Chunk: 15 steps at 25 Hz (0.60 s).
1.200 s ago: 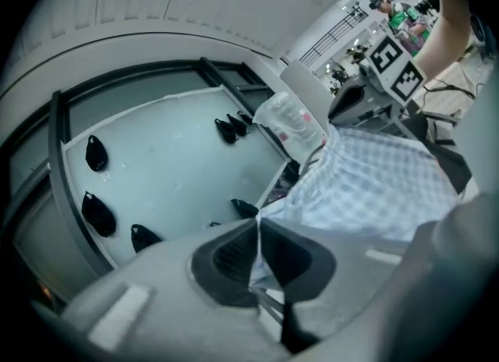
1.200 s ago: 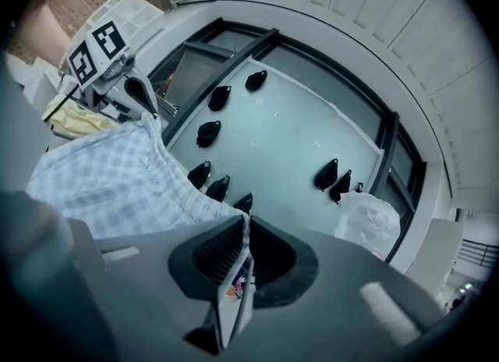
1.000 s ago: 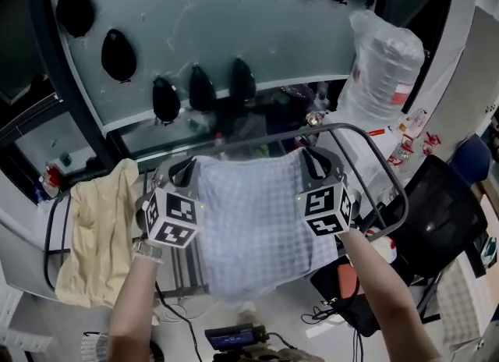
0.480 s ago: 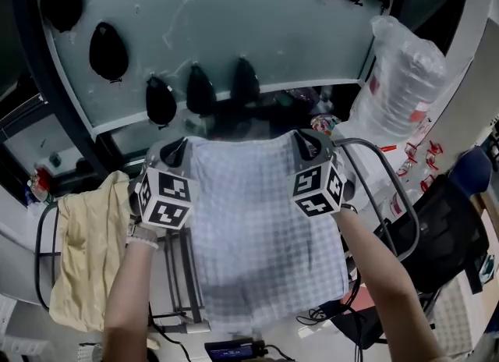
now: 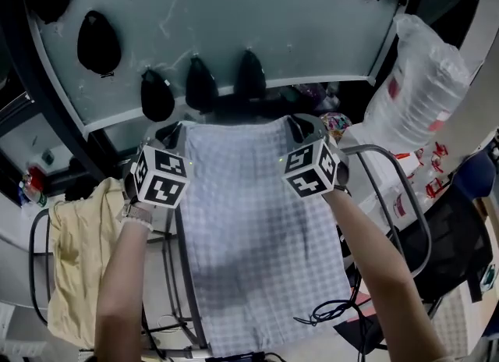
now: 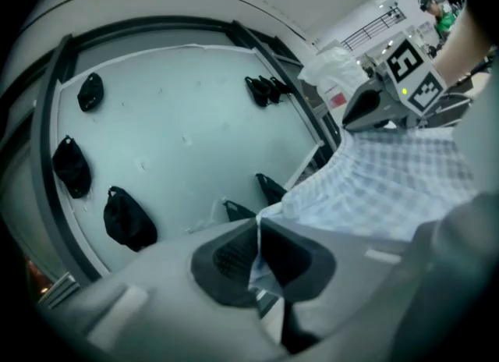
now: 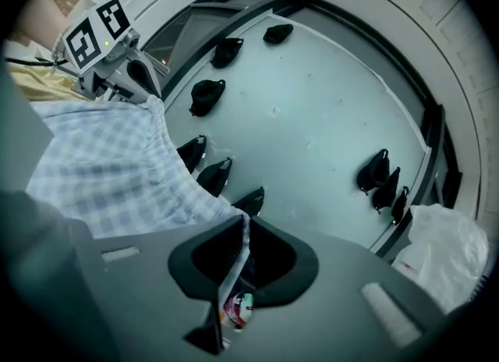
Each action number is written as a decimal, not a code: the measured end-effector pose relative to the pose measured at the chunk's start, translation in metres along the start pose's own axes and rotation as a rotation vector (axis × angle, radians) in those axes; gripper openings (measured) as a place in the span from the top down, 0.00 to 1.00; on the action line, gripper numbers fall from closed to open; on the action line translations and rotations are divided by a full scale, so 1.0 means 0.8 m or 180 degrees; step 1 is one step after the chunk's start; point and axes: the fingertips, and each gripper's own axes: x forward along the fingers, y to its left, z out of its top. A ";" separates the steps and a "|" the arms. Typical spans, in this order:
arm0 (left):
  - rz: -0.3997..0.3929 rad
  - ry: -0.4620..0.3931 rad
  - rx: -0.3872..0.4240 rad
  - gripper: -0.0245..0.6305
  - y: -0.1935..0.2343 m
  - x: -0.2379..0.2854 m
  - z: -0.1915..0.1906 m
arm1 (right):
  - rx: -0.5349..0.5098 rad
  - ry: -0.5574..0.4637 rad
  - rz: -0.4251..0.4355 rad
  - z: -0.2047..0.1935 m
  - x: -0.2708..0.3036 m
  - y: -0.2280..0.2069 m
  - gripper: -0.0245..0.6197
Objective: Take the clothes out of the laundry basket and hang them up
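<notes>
Pale blue-and-white checked cloth (image 5: 257, 220)

rack: grey tube drying rack (image 5: 181, 275) stands right below you
on rack: yellow cloth (image 5: 74, 263) draped over the side at your left
floor (image 5: 158, 294): black cable (image 5: 327, 311) looped at your right

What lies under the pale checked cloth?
A grey metal rack rail shows beside the pale checked cloth, and black cables by its lower right corner; everything directly beneath is covered.

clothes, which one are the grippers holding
The white checked cloth, pinched at its top corners by the left gripper and right gripper; the yellow garment hangs apart.
</notes>
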 end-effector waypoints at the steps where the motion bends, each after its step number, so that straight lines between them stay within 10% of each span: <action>1: -0.0043 0.0066 -0.0019 0.95 -0.006 0.009 -0.014 | -0.0006 0.0052 0.0061 -0.008 0.011 0.009 0.92; 15: -0.0596 0.0615 -0.0402 0.82 -0.084 0.045 -0.129 | 0.0706 0.0576 0.0892 -0.097 0.050 0.108 0.86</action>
